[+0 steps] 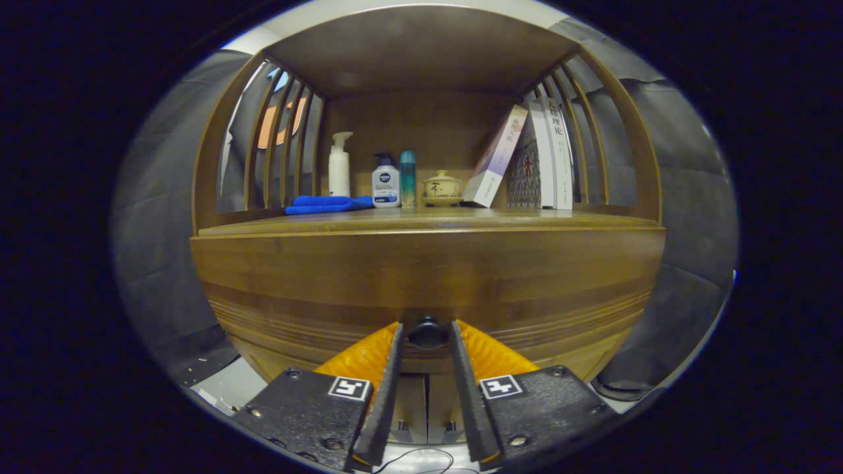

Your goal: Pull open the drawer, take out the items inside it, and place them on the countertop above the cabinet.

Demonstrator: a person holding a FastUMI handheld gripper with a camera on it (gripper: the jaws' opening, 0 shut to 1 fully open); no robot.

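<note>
Tongs point(428, 329) positioned at the front of the wooden cabinet point(263, 309), fingers narrowly parted and flanking the dark round drawer knob point(428, 334). Knob seated between the two fingertips; contact on both sides appears likely but cannot be confirmed. Drawer front point(428, 283) flush with the cabinet face, closed; contents hidden.

Counter point(428, 220) directly above the drawer, beyond the fingers, enclosed by slatted wooden sides and a solid back panel. Arranged along the back of the counter, from left to right:
- folded blue cloth point(326, 204), lying flat;
- white pump bottle point(339, 164), upright, just behind the cloth;
- white bottle with dark pump cap point(386, 182), upright, beside the cloth's right end;
- slim teal bottle point(407, 178), upright, just beside the previous bottle;
- small lidded ceramic cup point(442, 186) on a saucer;
- row of books point(527, 161), the leftmost leaning right against the upright ones.

Thin dark cable point(421, 454) lying on the floor below the fingers.
</note>
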